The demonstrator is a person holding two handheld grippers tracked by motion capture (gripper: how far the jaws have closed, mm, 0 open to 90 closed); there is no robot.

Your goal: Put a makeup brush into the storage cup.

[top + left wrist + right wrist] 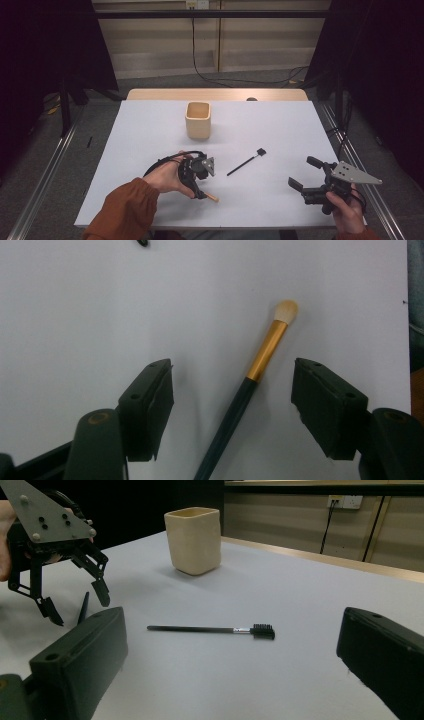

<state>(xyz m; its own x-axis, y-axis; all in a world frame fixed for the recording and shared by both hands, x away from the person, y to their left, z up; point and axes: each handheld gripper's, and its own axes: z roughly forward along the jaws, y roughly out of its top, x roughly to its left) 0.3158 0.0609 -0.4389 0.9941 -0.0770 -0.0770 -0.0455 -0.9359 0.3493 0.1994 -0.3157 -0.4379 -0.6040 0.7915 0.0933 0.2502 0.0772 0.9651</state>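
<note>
The cup (198,120) stands upright near the far middle of the table (280,125), its inside too dim to judge. The left gripper (200,192) straddles the makeup brush (250,377), jaws part-open, not touching (light, stiff; grip the dark handle). The right gripper (300,176) idles wide open.

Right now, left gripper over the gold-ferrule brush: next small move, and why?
Probably close the left gripper onto the brush. Its dark handle lies on the table between the jaws, pads clear on both sides, so nothing is gripped yet.
</note>
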